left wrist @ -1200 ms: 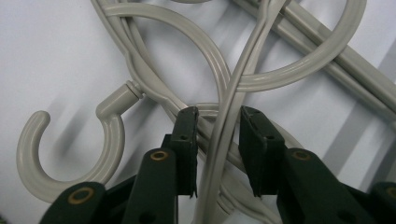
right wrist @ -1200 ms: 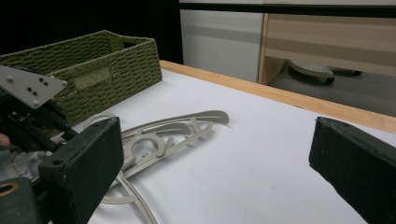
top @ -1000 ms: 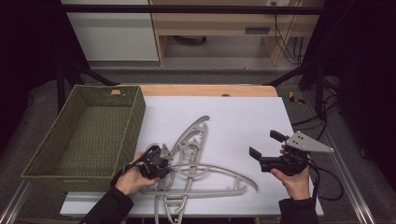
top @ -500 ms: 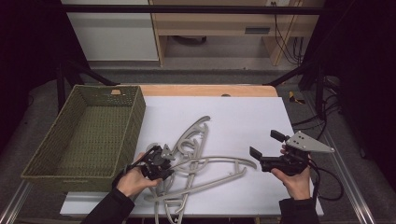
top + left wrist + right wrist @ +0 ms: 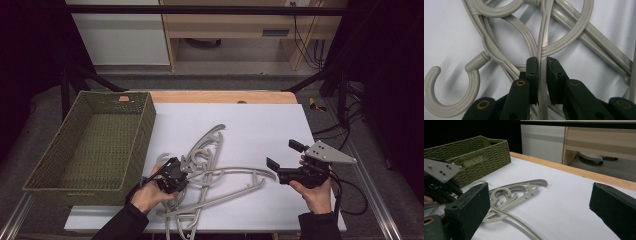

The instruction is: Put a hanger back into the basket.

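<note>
Several grey plastic hangers [image 5: 215,140] lie tangled on the white sheet [image 5: 260,120]. My left gripper [image 5: 172,176] sits at the left side of the pile. In the left gripper view, that gripper [image 5: 542,62] has just been closing, and its pads now press on a thin upright hanger bar [image 5: 541,42]. A hanger hook [image 5: 474,75] curls to their left. My right gripper [image 5: 283,154] is held just above the sheet, right of the pile, with its jaws wide apart and nothing between them. The right gripper view also shows this gripper [image 5: 540,195] with the hangers [image 5: 524,186] beyond it.
A green woven basket [image 5: 145,125] stands with nothing in it at the left of the table, close to the left hand, and its wall [image 5: 486,147] shows in the right gripper view. A wooden table edge [image 5: 220,96] runs along the back. Cables trail off the right side.
The long hanger at the front of the pile has swung and shifted on the sheet. Both hands have stayed about where they were.
</note>
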Tool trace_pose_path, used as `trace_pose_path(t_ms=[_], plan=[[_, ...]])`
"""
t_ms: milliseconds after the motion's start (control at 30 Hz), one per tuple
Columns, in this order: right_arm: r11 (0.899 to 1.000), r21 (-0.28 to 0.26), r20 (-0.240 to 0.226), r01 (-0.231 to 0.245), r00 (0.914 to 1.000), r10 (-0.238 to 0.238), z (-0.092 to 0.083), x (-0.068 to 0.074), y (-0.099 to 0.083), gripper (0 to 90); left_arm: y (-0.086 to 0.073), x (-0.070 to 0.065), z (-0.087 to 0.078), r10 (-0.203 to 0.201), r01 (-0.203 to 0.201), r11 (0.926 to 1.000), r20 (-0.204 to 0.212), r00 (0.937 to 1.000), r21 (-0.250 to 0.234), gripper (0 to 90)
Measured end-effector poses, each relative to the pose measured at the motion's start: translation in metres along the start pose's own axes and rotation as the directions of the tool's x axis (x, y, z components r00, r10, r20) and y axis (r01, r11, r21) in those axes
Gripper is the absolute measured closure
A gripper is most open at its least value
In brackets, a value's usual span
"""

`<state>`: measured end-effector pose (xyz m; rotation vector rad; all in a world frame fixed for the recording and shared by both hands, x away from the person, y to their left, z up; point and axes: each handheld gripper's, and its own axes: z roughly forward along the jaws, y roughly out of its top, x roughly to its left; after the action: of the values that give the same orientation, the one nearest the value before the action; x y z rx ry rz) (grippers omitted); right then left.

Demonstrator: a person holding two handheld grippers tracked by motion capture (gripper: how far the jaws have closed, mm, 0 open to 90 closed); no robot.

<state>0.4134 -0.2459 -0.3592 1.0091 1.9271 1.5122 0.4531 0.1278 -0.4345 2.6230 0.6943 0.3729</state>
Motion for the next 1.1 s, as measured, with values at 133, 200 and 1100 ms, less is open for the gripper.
trace_pose_path(t_ms=[133, 200, 1100], plan=[[1.000, 0.000, -0.001, -0.003, 1.0000, 0.003, -0.001, 0.000, 0.000, 3.5, 0.000, -0.001, -0.001, 0.000, 0.001, 1.0000, -0.004, 1.0000, 0.004, 81.0], [1.000, -0.001, -0.001, 0.001, 1.0000, -0.001, -0.001, -0.001, 0.000, 3.5, 0.000, -0.001, -0.002, -0.005, 0.005, 1.0000, 0.003, 1.0000, -0.006, 81.2], [1.000, -0.010, -0.001, -0.007, 1.0000, 0.007, -0.004, -0.003, 0.000, 3.7, -0.002, -0.002, -0.022, -0.102, 0.110, 0.9890, 0.075, 0.9919, -0.100, 81.6]])
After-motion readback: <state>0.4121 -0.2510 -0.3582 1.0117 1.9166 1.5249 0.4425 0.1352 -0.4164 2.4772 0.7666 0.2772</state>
